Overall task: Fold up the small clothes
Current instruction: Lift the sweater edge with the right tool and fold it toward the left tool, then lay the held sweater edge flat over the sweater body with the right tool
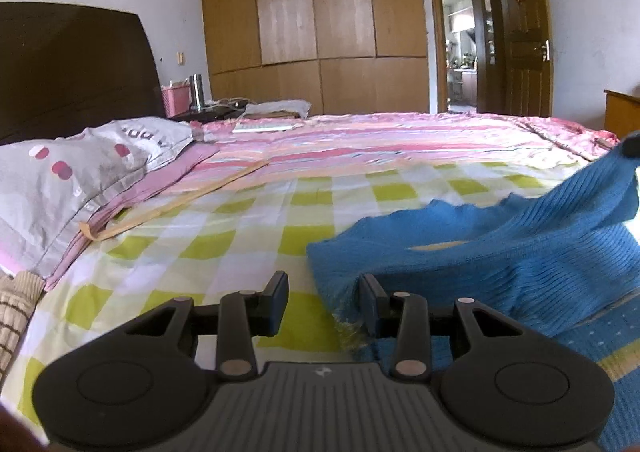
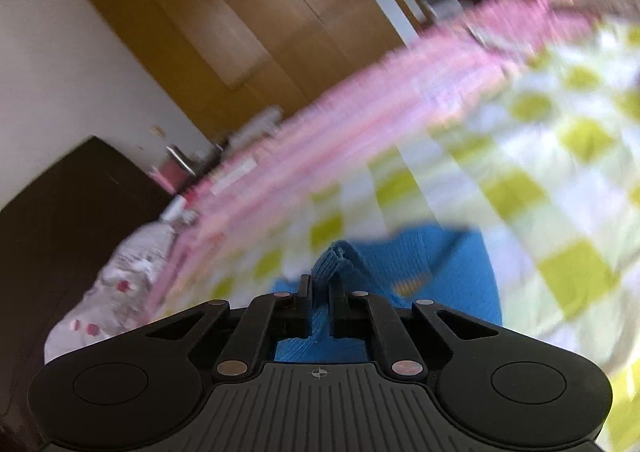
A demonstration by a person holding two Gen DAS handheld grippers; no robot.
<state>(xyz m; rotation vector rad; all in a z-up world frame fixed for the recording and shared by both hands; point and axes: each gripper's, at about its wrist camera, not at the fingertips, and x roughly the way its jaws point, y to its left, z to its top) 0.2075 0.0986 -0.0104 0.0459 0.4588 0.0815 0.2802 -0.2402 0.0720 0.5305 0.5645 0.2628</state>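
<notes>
At the left of the left wrist view a grey pillow (image 1: 72, 180) lies on a bed (image 1: 248, 212) with a green-checked sheet, and at lower centre the left gripper (image 1: 324, 302) stands apart with nothing between its fingers. A blue knit (image 1: 520, 252) fills the lower right, touching the gripper's right finger (image 1: 370, 302) and rising toward the right edge. In the right wrist view (heavily blurred) the right gripper (image 2: 320, 306) at lower centre is clamped on a bunched fold of the knit (image 2: 420, 264).
</notes>
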